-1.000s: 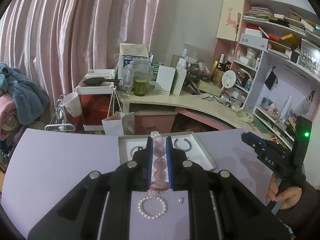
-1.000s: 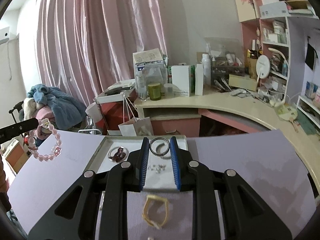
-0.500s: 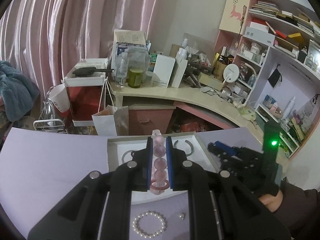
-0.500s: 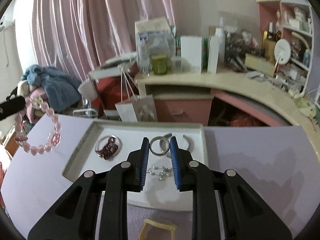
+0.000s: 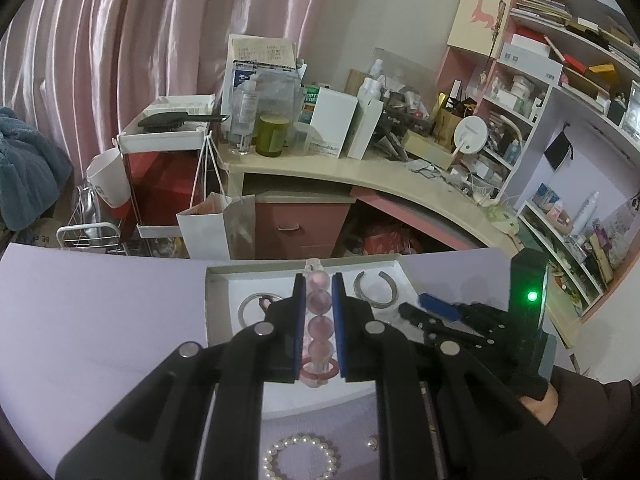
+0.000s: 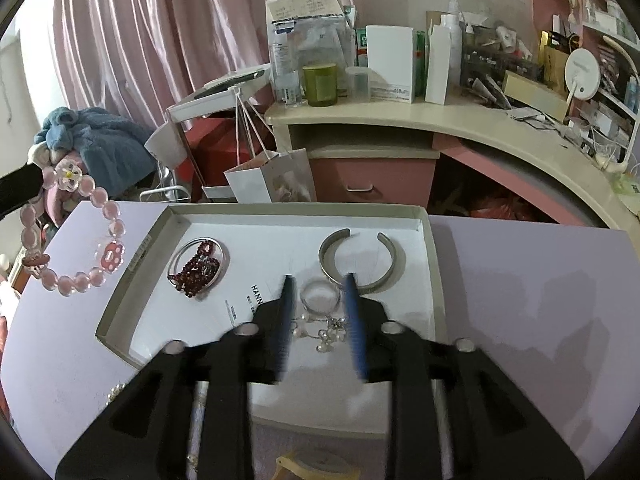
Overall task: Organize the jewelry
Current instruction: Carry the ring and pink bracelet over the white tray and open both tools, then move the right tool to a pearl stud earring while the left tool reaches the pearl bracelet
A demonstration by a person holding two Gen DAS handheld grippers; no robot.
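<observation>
The left gripper (image 5: 316, 320) is closed on a pink bead bracelet (image 5: 318, 328); the beads stand in a line between its blue pads, and in the right wrist view the same bracelet (image 6: 72, 240) hangs as a loop with a clear flower bead and a pink paw charm, above the left part of the lilac table (image 6: 520, 300). The right gripper (image 6: 318, 308) is over the white tray (image 6: 434, 264) and its jaws are opening; a silver ring (image 6: 320, 298) lies between the blue pads, and the pads do not press on it. The ring is on the tray floor, just beside the open silver cuff (image 6: 360, 256) and just above a small pile of pearl earrings (image 6: 324, 330). On the left side of the tray a dark red bead bracelet (image 6: 196, 272) lies inside a thin silver bangle (image 6: 198, 260). Printed on the tray floor I can read only "HANN", partly hidden by the left finger; the small lines beside it are too small to read. A pearl bracelet (image 5: 300, 458) and one small bead (image 5: 373, 443) lie on the table in front of the tray. A yellow band (image 6: 316, 468) lies at the bottom edge of the right wrist view. On the desk behind, a green box shows the letters "OPTI" (image 5: 310, 98); other labels are not readable.
</observation>
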